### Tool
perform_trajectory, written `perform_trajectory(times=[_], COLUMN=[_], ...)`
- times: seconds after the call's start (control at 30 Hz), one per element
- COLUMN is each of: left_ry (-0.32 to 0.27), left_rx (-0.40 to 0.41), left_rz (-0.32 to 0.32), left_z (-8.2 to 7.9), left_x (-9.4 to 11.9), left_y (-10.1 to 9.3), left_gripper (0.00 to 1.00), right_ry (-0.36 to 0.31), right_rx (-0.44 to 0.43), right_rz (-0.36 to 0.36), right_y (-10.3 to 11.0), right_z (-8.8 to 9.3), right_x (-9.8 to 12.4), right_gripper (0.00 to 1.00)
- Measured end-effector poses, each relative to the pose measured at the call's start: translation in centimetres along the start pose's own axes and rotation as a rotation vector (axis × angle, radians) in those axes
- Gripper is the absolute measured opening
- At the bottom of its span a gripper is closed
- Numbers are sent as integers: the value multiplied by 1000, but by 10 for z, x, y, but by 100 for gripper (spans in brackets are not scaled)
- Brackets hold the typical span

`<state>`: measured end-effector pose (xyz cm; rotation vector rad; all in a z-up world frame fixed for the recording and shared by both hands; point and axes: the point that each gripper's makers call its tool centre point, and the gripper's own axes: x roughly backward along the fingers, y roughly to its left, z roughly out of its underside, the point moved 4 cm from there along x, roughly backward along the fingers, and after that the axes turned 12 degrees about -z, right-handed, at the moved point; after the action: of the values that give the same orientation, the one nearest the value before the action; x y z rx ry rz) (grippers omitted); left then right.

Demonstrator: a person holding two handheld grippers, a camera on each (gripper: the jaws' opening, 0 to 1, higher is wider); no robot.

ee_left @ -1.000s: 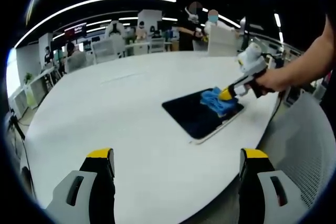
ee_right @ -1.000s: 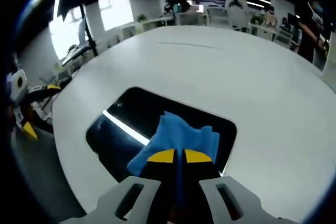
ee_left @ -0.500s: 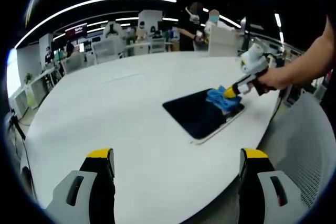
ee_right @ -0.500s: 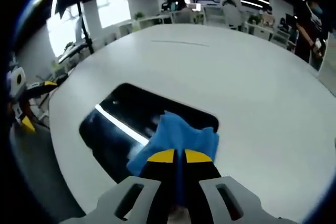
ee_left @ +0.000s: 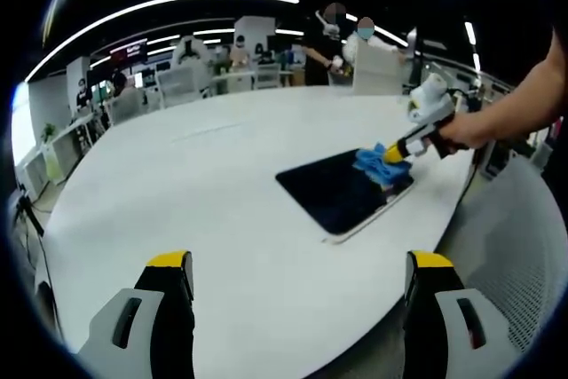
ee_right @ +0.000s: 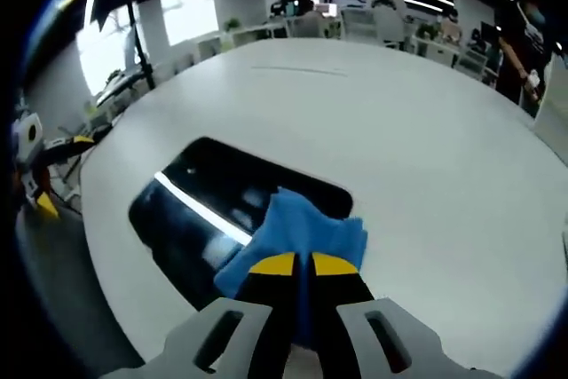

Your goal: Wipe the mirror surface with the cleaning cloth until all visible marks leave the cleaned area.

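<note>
1. The wiping stroke is best carried out with the blue cleaning cloth [ee_right: 297, 232] pressed flat to the glass and drawn in overlapping passes from the near corner toward the far end of the mirror [ee_right: 209, 206], so that no strip is skipped.

2. The right gripper [ee_right: 303, 265] is seen with its yellow-tipped jaws pinched tight on a fold of the cloth; that grip should be kept firm, since a loose fold would probably drag rather than wipe.

3. Light downward pressure is advised. The mirror lies close to the curved edge of the white table [ee_left: 204, 184], and a hard push could slide it toward that edge.

4. The left gripper [ee_left: 297, 272] is held back over the near side of the table, its jaws spread wide with nothing between them, well apart from the mirror [ee_left: 342, 188]. It could be brought in to steady the frame if the mirror shifts.

5. The mirror is shown as a dark rounded rectangle lying flat on the table, with a bright ceiling light reflected as a diagonal streak. The cloth [ee_left: 380, 164] rests bunched on the end nearest the right gripper [ee_left: 401, 150].

6. Whether marks remain on the glass cannot be told at this sharpness.
</note>
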<state>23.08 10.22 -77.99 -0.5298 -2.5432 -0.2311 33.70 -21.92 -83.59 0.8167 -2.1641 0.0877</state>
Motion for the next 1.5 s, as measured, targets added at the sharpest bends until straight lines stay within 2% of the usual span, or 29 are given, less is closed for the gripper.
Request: perform_trajectory(times=[0.43,0.87,1.5], left_ry=[2,1,5], left_rx=[0,-1,-10], left_rz=[-3,-2,10], left_z=[0,1,1], left_x=[0,-1,0], left_y=[1,1,-1], left_gripper=[99,99,99], right_ry=[-18,-33,-12], right_rx=[-40,-77,-88], right_rz=[10,15,10], right_y=[1,10,23], right_z=[1,12,24], right_x=[0,7,16], right_gripper=[0,0,0])
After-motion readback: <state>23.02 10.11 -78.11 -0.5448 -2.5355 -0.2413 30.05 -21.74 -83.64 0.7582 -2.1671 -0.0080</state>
